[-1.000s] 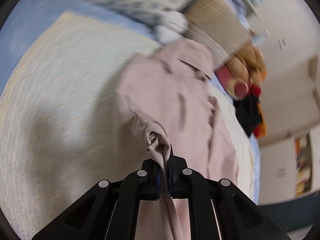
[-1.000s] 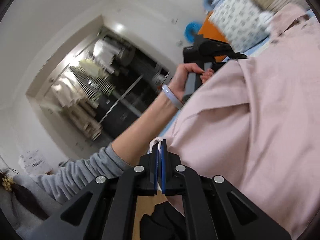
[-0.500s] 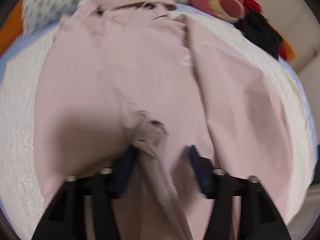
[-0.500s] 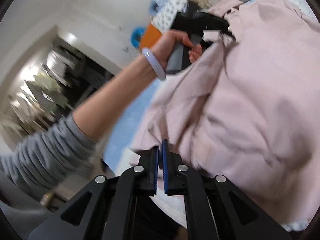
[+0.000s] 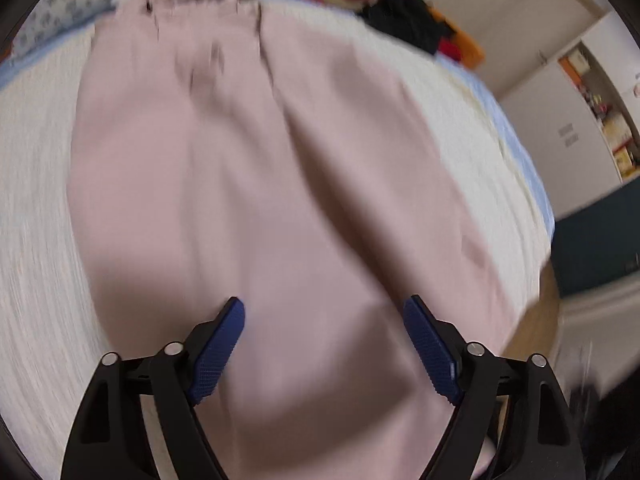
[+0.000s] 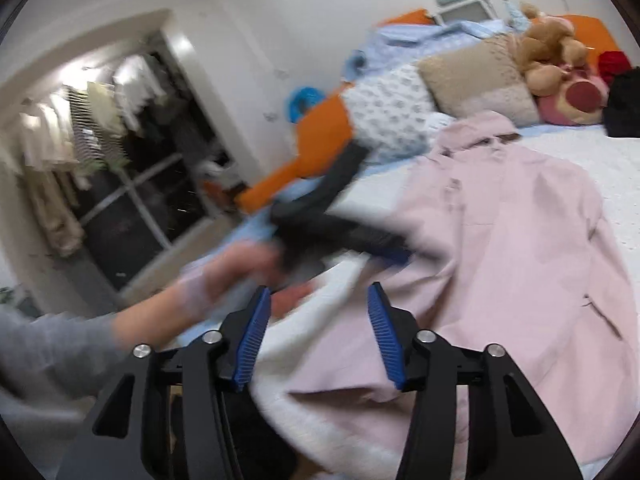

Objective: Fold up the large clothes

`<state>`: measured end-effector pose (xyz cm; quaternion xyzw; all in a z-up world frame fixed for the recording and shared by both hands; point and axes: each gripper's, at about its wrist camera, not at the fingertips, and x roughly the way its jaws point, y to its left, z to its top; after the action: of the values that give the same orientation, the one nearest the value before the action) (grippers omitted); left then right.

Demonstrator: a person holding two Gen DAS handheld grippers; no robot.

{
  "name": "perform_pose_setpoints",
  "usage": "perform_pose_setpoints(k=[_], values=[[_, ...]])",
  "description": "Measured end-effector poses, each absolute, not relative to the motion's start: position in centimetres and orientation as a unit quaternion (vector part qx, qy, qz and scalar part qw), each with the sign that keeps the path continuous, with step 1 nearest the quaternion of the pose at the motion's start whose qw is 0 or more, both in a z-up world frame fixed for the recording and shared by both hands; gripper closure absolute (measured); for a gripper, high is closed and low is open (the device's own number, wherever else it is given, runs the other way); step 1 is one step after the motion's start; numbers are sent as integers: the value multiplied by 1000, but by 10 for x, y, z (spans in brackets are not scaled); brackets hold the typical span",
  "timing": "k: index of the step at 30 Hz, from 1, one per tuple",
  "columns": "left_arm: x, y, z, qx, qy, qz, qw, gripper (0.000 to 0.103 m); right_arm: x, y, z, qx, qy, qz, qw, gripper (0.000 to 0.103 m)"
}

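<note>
A large pale pink coat (image 5: 260, 184) lies spread out flat on a white bedspread (image 5: 32, 208), its collar toward the pillows. My left gripper (image 5: 324, 312) is open and empty just above the coat's lower part, its blue pads (image 5: 218, 348) wide apart. My right gripper (image 6: 318, 300) is open and empty near the coat's lower left corner. The coat (image 6: 520, 248) fills the right of the right wrist view, where the left gripper (image 6: 332, 224) appears blurred in the person's hand.
Pillows (image 6: 476, 76) and soft toys (image 6: 556, 68) are piled at the head of the bed. Dark clothes (image 5: 404, 20) lie at the far right edge. A window with hanging laundry (image 6: 104, 128) is to the left. The bed's foot edge and wooden floor (image 5: 536, 312) are close.
Both grippers let go of the coat and opened. The coat dropped from being held up to lying flat on the bed. The left hand has moved low over the coat's edge.
</note>
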<state>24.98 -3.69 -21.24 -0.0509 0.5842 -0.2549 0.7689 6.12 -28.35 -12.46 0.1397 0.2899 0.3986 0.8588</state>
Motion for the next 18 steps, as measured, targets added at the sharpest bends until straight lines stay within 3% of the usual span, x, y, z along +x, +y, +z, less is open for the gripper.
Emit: perform_pose_setpoints(k=[5,14,17,18], values=[[214,-13,-238,-14,606,-242,758,21,98,-248,-189,116,410,350,834,71],[181,4,-267,30,629,-232,741,20,71,-199,-215,-24,435,339,834,71],[181,1,-260,35,637,-224,737,21,64,-207,-204,10,406,357,841,70],[181,-2,-251,39,636,-226,737,22,58,-218,-194,34,387,366,846,63]])
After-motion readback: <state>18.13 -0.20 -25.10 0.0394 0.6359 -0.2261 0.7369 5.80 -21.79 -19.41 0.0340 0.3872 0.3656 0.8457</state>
